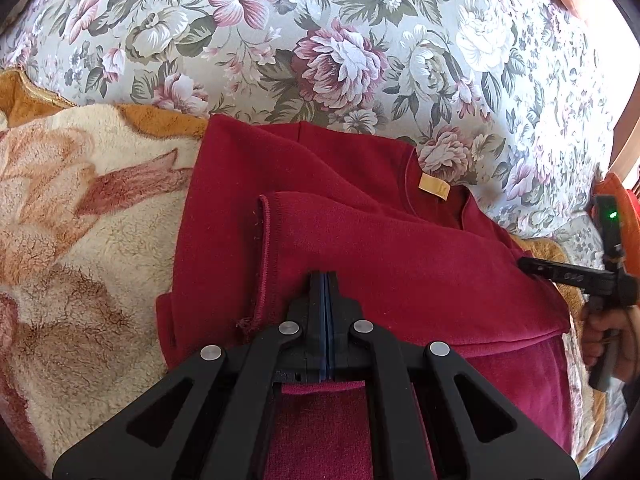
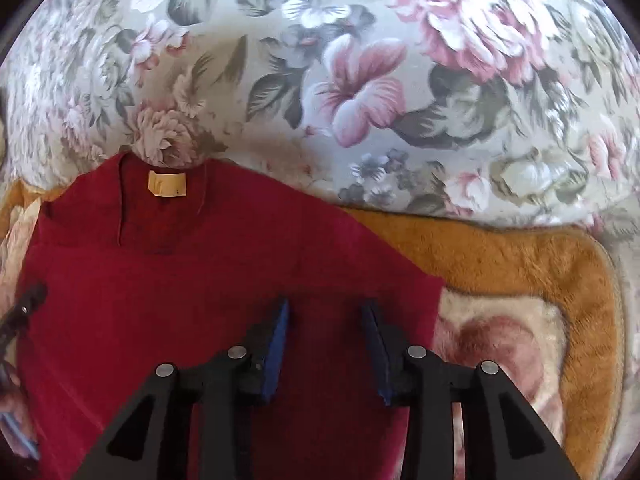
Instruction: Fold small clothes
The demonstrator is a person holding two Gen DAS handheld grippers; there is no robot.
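One red shirt [image 1: 360, 240] — two hand-held grippers

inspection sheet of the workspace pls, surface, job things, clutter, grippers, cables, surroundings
surface: plush cream and orange fleece blanket spread on a grey floral-print cover.
job's things: dark red knit sweater lies flat on the blanket, collar towards the floral cover, tan neck label showing; one sleeve is folded across the body, its hemmed cuff edge on top.
clutter: nothing seen.
grippers: left gripper has its blue pads together over the folded sleeve; whether cloth is pinched between them cannot be told. Right gripper is open above the sweater's right side, nothing between its fingers.
cables: nothing seen.
surroundings: an orange object at the left view's right edge, unclear what.
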